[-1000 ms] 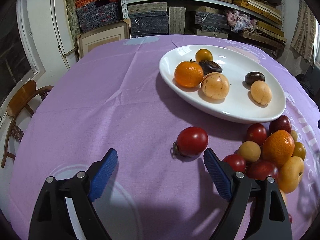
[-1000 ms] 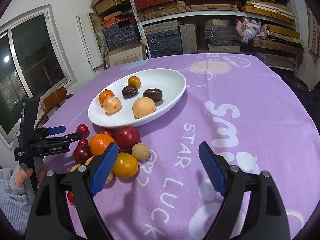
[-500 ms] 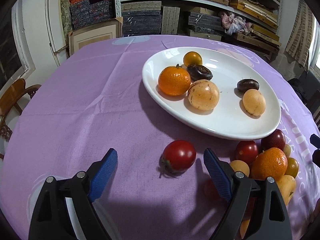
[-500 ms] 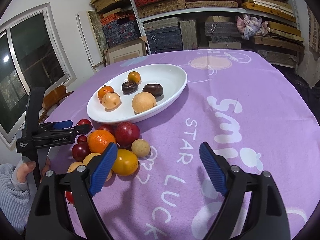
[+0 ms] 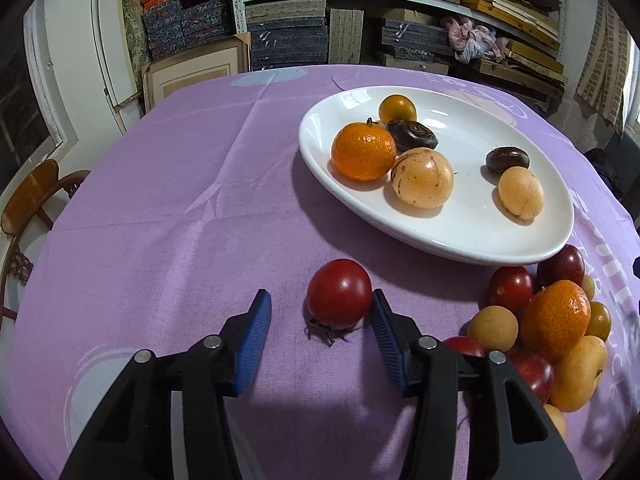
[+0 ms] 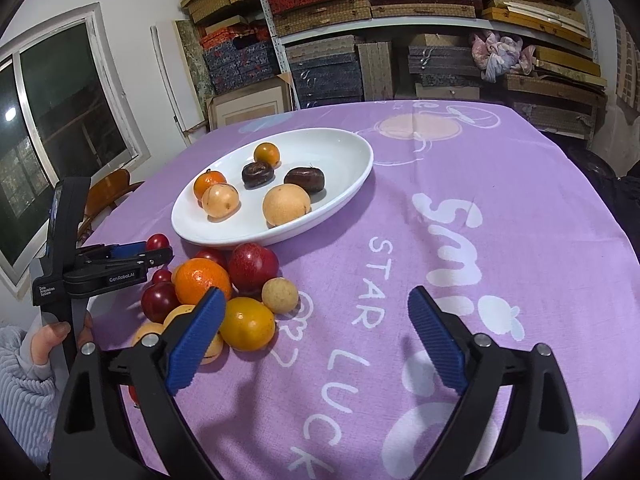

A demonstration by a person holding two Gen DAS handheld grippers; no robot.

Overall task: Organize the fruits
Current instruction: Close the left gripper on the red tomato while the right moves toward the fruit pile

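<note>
A red tomato (image 5: 339, 298) lies on the purple cloth between the blue pads of my left gripper (image 5: 320, 320). The right pad (image 5: 384, 332) touches it; the left pad stands apart, so the jaws are partly closed but not clamped. The white oval plate (image 5: 472, 240) behind holds an orange (image 5: 362, 151), yellow and dark fruits. A pile of loose fruits (image 5: 552, 320) lies right of the gripper. My right gripper (image 6: 312, 320) is open and empty above the cloth, beside the pile (image 6: 224, 284). The left gripper (image 6: 120, 258) and tomato (image 6: 157, 241) also show in the right wrist view.
Shelves with stacked boxes (image 6: 360, 20) stand behind the table. A wooden chair (image 5: 32, 196) is at the left edge. A window (image 6: 60, 120) is on the left wall. The cloth has white lettering (image 6: 452, 220) on the right half.
My left gripper has moved forward around the red tomato and its jaws have narrowed, the right pad now touching it. The right gripper has barely moved.
</note>
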